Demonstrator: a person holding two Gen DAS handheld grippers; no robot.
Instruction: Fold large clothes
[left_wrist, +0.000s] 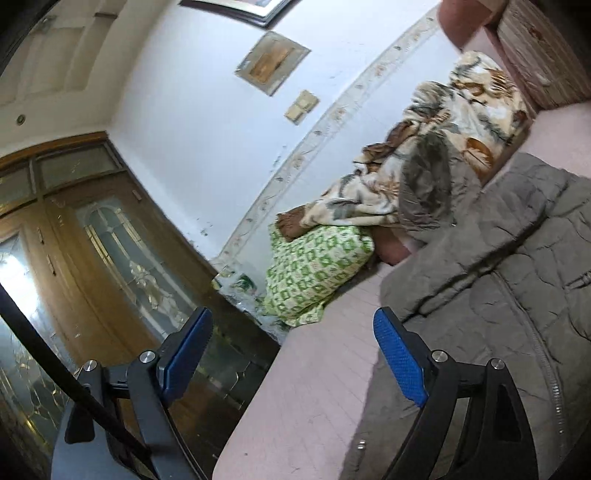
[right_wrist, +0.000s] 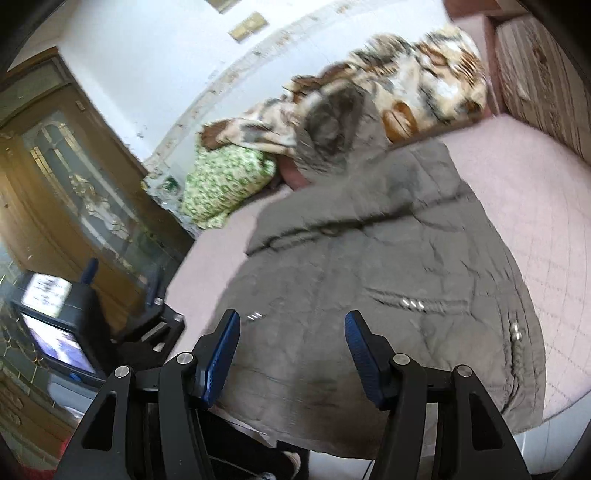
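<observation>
Claws, left (left_wrist: 291, 354) and right (right_wrist: 291, 354), both gape apart holding nothing above the grey quilted hooded coat (right_wrist: 388, 258), which lies spread on the pink bed (right_wrist: 535, 177), sleeves seemingly tucked, main folds still undone.

I see a white wall (left_wrist: 207, 122) with a flowery strip (left_wrist: 325, 125) along it. A brown wooden door (left_wrist: 110, 236) with patterned glass stands beside it. The bed (right_wrist: 535, 206) has a pink cover, and a dark picture frame (left_wrist: 236, 9) hangs up high.
</observation>
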